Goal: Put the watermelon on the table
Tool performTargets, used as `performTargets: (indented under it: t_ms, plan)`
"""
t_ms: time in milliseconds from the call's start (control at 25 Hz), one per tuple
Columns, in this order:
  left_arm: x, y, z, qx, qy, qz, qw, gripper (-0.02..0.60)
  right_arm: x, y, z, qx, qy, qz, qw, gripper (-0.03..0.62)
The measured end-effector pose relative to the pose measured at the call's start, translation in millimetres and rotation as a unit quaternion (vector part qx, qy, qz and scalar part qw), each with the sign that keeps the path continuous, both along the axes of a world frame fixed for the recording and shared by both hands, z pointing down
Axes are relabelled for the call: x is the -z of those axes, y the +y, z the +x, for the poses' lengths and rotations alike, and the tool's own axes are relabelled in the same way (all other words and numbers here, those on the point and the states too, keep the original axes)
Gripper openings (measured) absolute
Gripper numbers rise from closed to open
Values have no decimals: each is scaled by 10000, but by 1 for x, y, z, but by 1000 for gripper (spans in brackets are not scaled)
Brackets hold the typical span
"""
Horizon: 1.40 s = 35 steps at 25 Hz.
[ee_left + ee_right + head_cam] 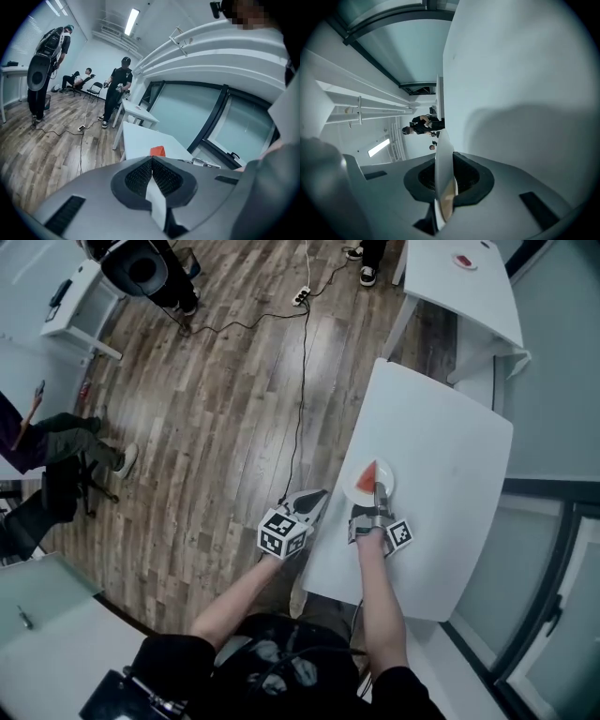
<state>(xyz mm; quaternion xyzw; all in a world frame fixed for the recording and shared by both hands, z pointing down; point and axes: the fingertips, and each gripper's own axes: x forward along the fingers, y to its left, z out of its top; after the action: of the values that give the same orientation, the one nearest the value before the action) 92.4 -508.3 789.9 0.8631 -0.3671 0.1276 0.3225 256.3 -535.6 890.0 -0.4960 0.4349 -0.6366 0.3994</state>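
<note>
A red wedge of watermelon [367,472] lies on a white plate [354,489] over the near left part of the white table [441,456]. My right gripper [379,493] is shut on the plate's near rim. In the right gripper view, the plate [443,159] runs edge-on between the pads, with the table [520,70] filling the right side. My left gripper [317,500] hangs just off the table's left edge, shut and holding nothing. In the left gripper view, its jaws [152,161] meet, and the watermelon [158,150] shows beyond them on the table [136,140].
A second white table [469,287] stands farther back with a small red-topped dish [463,261]. A power strip [301,296] and its cable lie on the wood floor. People [117,89] stand and sit in the room. Glass wall panels [544,549] run along the right.
</note>
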Motion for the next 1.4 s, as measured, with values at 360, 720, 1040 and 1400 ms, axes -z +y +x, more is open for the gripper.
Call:
performTargets:
  t_ms: [360, 720, 1040, 1400]
  plan:
    - [0, 31, -8, -24, 35, -255, 9997, 5, -19, -24, -9, 377, 505, -249, 9977, 32]
    - [0, 70, 8, -436, 81, -430, 9981, 5, -26, -34, 15, 1009, 2076, -1251, 9649, 38]
    - [15, 76, 6, -593, -63, -250, 9979, 5, -16, -33, 44, 1937, 4364, -1753, 8610, 155]
    - [33, 87, 2, -708, -316, -18, 9970, 5, 20, 9, 61, 2459, 5314, -1065, 8036, 158]
